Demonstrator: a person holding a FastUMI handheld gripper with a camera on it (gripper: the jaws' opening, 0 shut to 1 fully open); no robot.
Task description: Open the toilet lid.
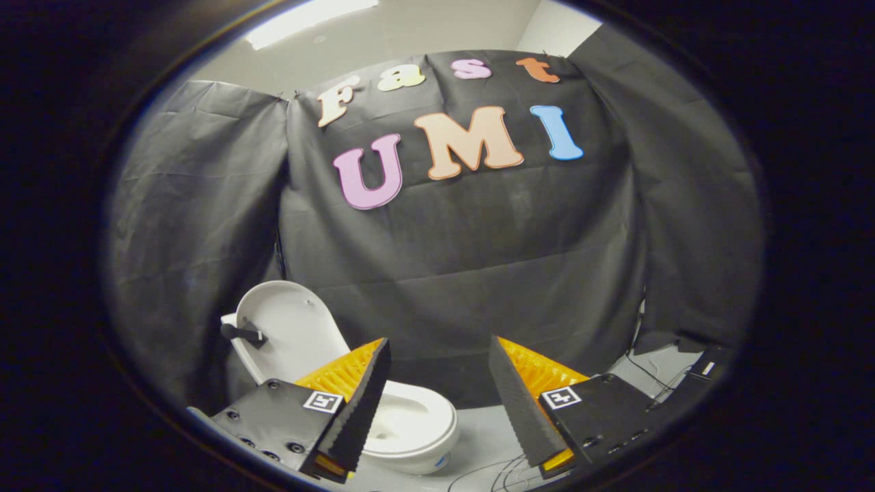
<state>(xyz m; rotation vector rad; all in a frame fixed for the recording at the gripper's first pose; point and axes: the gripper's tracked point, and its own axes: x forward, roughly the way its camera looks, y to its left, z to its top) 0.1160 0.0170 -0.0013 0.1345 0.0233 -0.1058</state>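
**Toilet lid stands raised, gripper held back with fingers apart**

The toilet lid point(290, 328) is a smooth, glossy white oval shell, standing upright behind the bowl point(413, 427). Its inner face is turned toward the front of the toilet and its long axis runs up and down, leaning slightly back toward the wrinkled black cloth wall point(478, 273). A small dark handle-like piece point(243, 333) sticks out from the lid's near edge, partway up. The bowl below is rounded, white and shiny, with a soft oval hollow, and it sits on a pale grey floor point(478, 437).

The gripper point(437, 400) hovers above and somewhat away from the toilet, looking over it toward the cloth. Its two fingers are wedge-shaped, with ribbed sides and finely toothed inner faces, and they taper to points. They stand well apart with nothing between them and touch nothing. One finger overlaps the bowl and the lower edge of the lid in view; the other finger points over bare floor. Thin dark cables point(492, 471) trail across the floor beside the bowl.
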